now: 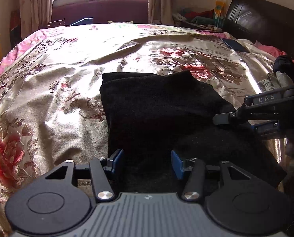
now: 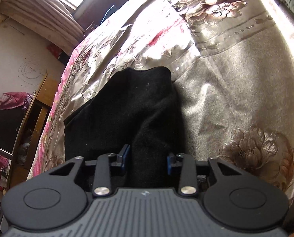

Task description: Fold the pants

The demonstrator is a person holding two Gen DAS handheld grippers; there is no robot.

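Lying folded, black pants [image 1: 162, 106], bare bedspread [image 1: 54, 90] around, left tool [image 1: 147, 164] agape.

One marking is legible: the white capital letters "DAS", printed on the black upper body of the right gripper [image 1: 224, 118], visible at the right edge of the left wrist view. No other text, number or label is readable.

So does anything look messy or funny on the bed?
A little. The black pants lie folded but lopsided on the flowery bedspread, with their far edge slanted and one corner poking up. A ridge of the cloth bunches between the right gripper fingers. Nothing looks spilled or torn.
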